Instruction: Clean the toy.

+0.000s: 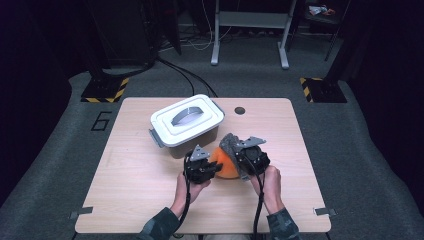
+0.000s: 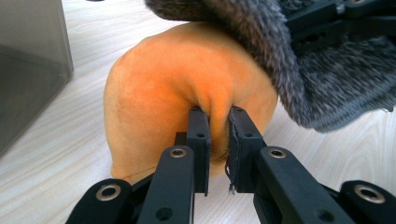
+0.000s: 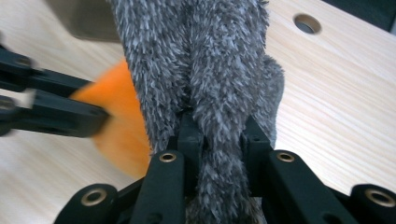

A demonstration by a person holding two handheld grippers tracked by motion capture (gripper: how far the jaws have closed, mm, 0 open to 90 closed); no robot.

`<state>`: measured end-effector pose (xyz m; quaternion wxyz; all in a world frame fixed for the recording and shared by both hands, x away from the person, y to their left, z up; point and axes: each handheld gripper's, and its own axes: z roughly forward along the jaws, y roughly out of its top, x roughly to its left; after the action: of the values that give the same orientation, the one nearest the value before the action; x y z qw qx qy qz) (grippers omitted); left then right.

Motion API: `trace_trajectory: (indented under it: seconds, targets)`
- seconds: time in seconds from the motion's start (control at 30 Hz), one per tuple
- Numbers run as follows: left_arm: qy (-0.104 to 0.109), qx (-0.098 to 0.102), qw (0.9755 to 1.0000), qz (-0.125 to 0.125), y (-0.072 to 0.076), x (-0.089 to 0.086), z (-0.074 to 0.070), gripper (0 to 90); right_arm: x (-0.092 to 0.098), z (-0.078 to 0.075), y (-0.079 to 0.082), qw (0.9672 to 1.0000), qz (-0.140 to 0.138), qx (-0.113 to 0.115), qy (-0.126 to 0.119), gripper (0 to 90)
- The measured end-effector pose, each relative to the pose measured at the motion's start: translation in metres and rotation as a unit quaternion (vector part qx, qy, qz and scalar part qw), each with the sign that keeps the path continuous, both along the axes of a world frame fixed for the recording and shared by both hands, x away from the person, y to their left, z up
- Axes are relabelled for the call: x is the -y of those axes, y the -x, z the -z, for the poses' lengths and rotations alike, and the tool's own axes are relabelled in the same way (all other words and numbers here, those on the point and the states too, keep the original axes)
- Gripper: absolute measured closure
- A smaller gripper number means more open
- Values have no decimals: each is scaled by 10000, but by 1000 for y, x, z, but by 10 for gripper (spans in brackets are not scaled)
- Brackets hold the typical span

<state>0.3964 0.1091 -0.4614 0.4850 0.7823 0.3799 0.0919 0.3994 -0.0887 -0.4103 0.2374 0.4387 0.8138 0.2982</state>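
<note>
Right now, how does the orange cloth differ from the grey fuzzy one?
The orange cloth is smooth and short-piled; the grey fuzzy cloth is shaggy. The orange one bulges up from the table and is pinched by the left claw, while the grey one drapes over it, pinched by the right claw. Both are soft fabric.

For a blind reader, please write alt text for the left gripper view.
The left gripper pinches a fold of an orange plush on a pale wooden table. A grey fuzzy cloth drapes over the plush from the upper right, and a grey box stands at the left edge.
</note>
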Motion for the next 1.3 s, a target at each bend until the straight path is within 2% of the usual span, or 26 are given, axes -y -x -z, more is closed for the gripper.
trace_trajectory:
  seconds: [0.1, 0.3, 0.47, 0.57, 0.67, 0.8, 0.9, 1.07, 1.2, 1.3]
  targets:
    - [8, -20, 10000, 1, -1, -1, 0, 809, 12, 5, -6, 9998, 192, -53, 59, 751]
    - [-56, 9, 10000, 32, -2, -3, 1, 809, 36, 26, -22, 9981, 520, -343, 37, 750]
    - [-58, -9, 10000, 37, -2, -3, 1, 808, 46, 43, -31, 9950, 713, -687, 93, 750]
    - [-32, -21, 10000, 25, -2, -3, 1, 807, 48, 42, -31, 9957, 665, -641, 109, 750]
    - [-22, -15, 10000, 3, -2, -4, 0, 806, 46, 33, -26, 9965, 659, -492, 117, 749]
    - [-45, -6, 10000, 37, -3, -4, 0, 805, 38, 14, -16, 9982, 538, -264, 80, 748]
    - [-56, 6, 10000, 44, -3, -4, 0, 804, 29, 2, -9, 9991, 399, -126, -54, 749]
    - [-88, 18, 9999, 85, -2, -1, -1, 802, 8, -17, 2, 9998, -82, 97, -178, 749]
    - [-41, -9, 10000, 70, -1, 0, -1, 801, -9, -24, 8, 9988, -422, 196, -168, 749]
    - [-101, 42, 9999, 117, -2, -1, -2, 800, -20, -20, 8, 9981, -588, 166, -76, 748]
